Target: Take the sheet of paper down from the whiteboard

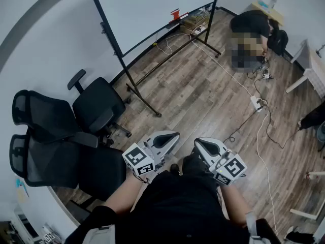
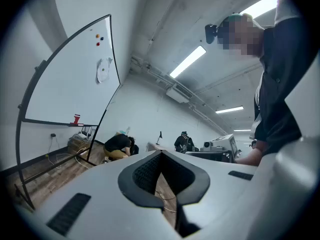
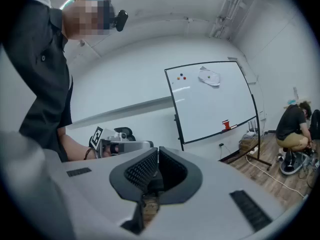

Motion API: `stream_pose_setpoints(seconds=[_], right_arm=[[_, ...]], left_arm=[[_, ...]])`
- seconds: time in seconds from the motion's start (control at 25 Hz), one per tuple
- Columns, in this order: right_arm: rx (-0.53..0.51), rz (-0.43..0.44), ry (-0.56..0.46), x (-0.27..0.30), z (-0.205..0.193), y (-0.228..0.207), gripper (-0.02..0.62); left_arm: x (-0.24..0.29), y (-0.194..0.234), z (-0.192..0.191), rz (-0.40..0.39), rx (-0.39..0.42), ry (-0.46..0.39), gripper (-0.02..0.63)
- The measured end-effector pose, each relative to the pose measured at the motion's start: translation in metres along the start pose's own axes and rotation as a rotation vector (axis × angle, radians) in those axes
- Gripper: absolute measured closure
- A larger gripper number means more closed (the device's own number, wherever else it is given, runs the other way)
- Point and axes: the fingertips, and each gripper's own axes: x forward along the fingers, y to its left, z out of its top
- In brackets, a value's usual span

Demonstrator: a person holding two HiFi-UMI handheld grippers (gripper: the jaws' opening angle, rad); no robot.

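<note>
The whiteboard stands on a black wheeled frame at the far side of the room. A crumpled white sheet of paper is stuck high on it, next to small magnets; it also shows in the left gripper view as the paper. The head view cuts it off. My left gripper and right gripper are held close in front of my body, side by side, far from the board. Both are shut with nothing between the jaws, as seen at the left gripper and the right gripper.
Black office chairs crowd the left. A person crouches on the wood floor at the back right among cables and a power strip. A red object sits on the board's tray. White table legs stand at the right.
</note>
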Motion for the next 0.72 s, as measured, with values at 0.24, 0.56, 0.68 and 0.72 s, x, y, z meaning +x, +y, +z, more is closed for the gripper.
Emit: stream_pose_setpoints(seconds=[0.24, 0.56, 0.68, 0.72], right_arm=[[0.017, -0.006, 0.035, 0.004, -0.002, 0.009, 0.572], [-0.044, -0.003, 0.053, 0.004, -0.001, 0.009, 0.572], [-0.035, 0.042, 0.022, 0.001, 0.0, 0.011, 0.572], [-0.018, 0.054, 0.003, 0.0, 0.002, 0.009, 0.572]], left_arm=[[-0.022, 0.011, -0.001, 0.041, -0.021, -0.02, 0.595], [-0.029, 0.01, -0.014, 0.069, -0.057, -0.049, 0.595], [-0.029, 0.009, -0.016, 0.069, -0.046, -0.032, 0.595], [-0.029, 0.01, -0.015, 0.07, -0.037, -0.028, 0.594]])
